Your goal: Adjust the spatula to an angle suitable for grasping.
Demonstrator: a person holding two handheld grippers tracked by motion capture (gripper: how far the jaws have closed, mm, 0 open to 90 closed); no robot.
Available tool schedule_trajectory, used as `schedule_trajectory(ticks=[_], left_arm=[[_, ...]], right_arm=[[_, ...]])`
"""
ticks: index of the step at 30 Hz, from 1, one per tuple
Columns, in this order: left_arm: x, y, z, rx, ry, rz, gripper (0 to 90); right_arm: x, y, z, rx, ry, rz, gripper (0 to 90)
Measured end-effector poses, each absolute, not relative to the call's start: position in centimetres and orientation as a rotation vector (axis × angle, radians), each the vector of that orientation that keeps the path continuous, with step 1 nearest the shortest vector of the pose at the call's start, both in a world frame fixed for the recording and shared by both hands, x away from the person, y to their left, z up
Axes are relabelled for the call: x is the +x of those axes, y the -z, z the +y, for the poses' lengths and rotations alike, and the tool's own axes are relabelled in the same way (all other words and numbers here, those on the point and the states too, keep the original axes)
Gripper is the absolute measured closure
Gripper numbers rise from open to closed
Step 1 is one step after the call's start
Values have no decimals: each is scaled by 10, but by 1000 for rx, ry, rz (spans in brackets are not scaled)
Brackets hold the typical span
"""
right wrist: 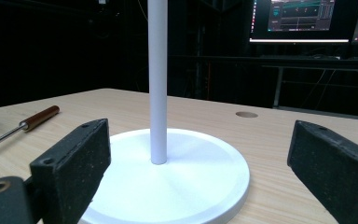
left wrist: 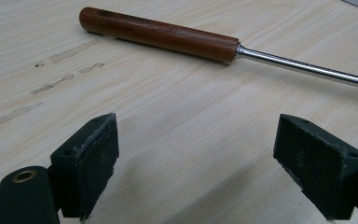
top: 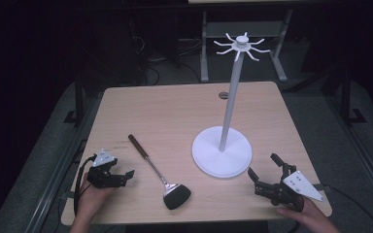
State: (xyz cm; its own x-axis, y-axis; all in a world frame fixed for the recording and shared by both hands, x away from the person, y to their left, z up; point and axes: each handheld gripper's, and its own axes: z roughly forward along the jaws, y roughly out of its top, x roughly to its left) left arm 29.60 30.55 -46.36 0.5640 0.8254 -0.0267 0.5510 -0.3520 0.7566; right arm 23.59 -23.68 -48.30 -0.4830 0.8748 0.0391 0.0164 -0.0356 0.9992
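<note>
High view: the spatula [top: 158,174] lies near the surface's [top: 175,111] front edge, between both grippers. Left gripper view: the left gripper [left wrist: 193,163] gapes empty; it should straddle the handle [left wrist: 158,34] squarely. Right gripper view: the right gripper [right wrist: 198,172] gapes toward the stand [right wrist: 168,172].

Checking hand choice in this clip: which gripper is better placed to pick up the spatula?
Left. The left gripper sits open beside the spatula, its jaws facing the wooden handle. The right gripper, also open, faces the white stand, which lies between it and the spatula.
</note>
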Motion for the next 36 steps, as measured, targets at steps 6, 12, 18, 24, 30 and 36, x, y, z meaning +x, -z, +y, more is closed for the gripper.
schedule_trajectory(ticks=[6,12,18,24,30,36], left_arm=[[298,459,308,2041,-489,1109,199],[306,449,310,2006,-510,1141,338],[315,442,313,1990,-506,1163,454],[325,435,314,1980,-525,1176,559],[342,430,312,1966,-524,1202,680],[362,427,311,1971,-560,1220,809]], right_arm=[[236,483,-237,961,-1598,1561,55],[236,483,-237,964,-1604,1559,55],[236,483,-237,954,-1608,1565,55],[236,483,-237,956,-1606,1564,55],[236,483,-237,960,-1607,1562,55],[236,483,-237,960,-1608,1562,55]])
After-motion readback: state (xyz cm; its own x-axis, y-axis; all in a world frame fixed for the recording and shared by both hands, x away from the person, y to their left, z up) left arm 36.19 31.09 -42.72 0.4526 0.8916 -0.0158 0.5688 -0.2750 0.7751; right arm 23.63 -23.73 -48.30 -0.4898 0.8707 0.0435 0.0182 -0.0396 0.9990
